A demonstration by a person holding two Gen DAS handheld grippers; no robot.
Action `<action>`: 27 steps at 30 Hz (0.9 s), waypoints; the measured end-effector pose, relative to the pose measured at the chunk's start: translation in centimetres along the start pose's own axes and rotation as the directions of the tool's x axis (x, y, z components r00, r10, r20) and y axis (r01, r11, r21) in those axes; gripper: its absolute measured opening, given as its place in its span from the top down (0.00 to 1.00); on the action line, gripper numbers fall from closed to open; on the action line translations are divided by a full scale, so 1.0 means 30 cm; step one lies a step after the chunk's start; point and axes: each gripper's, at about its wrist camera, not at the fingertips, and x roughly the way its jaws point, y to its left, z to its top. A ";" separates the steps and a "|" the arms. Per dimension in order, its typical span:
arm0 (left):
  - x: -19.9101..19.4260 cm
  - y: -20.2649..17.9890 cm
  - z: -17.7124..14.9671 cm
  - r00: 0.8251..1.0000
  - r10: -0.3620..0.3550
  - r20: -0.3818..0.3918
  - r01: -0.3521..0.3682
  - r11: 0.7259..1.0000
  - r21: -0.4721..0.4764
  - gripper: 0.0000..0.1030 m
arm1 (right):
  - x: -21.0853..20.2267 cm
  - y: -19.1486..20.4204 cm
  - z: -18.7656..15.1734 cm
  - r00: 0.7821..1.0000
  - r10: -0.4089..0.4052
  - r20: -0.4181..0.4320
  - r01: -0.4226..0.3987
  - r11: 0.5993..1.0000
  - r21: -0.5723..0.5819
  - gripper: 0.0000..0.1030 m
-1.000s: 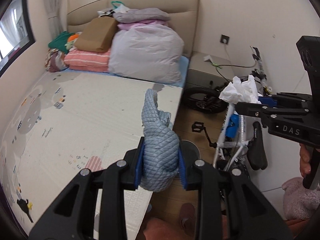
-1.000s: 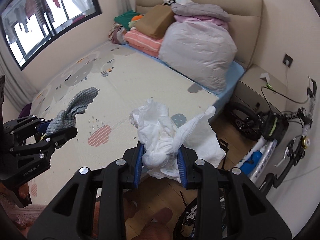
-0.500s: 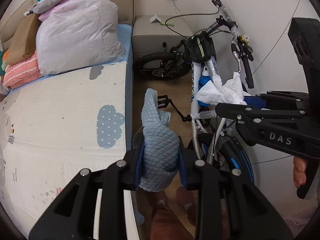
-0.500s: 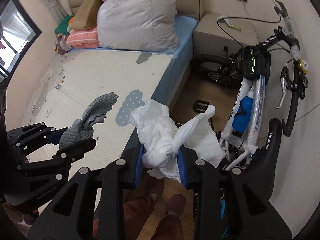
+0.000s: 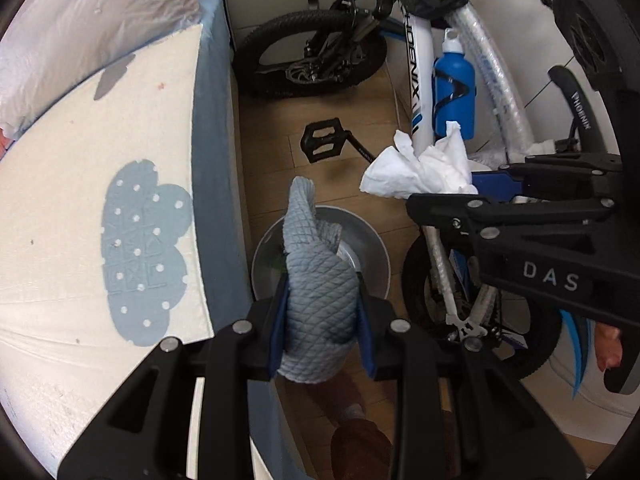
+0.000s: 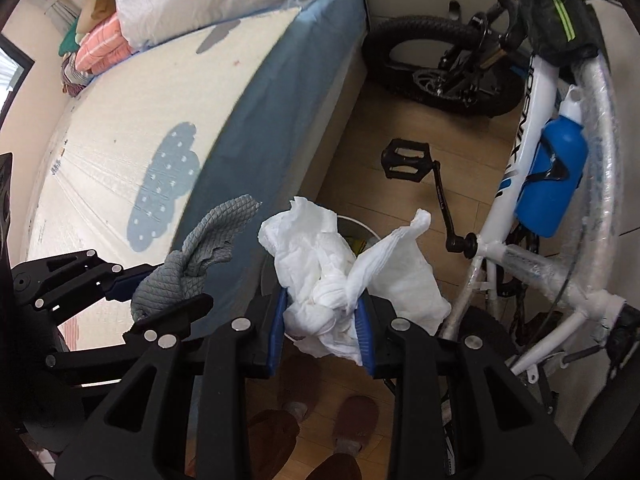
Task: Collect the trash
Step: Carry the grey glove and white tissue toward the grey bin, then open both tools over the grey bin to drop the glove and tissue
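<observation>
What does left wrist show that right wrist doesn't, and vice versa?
Left wrist only: most of the round bin rim and inside, under the grey cloth; a hand at the right edge.

Right wrist only: folded bedding stacked on the bed, the person's slippers on the floor.

Both: left gripper shut on the grey cloth, right gripper shut on the white tissue, bicycle, blue bottle, cloud-print mat.

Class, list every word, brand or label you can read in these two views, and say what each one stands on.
"DAS": on the black body of the right tongs, seen from the left wrist.
"PHOENIX": on the white bicycle frame tube.
"PHOENIX": on the black bicycle saddle.
Lettering on the same frame tube in the right wrist view is cut off and unreadable.
</observation>
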 end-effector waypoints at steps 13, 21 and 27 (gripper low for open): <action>0.214 0.038 0.000 0.997 0.045 -0.057 -0.041 0.996 0.073 0.32 | 0.232 -0.028 0.008 0.998 0.035 -0.059 -0.036 0.999 -0.018 0.43; 0.099 0.043 0.010 0.998 0.049 -0.037 -0.049 0.999 0.021 0.32 | 0.089 -0.015 0.005 0.999 -0.002 -0.047 0.001 1.000 -0.029 0.43; -0.091 0.030 0.008 0.997 0.074 -0.001 -0.074 0.996 -0.044 0.32 | -0.125 0.031 -0.002 1.000 -0.023 -0.021 0.022 0.999 -0.041 0.43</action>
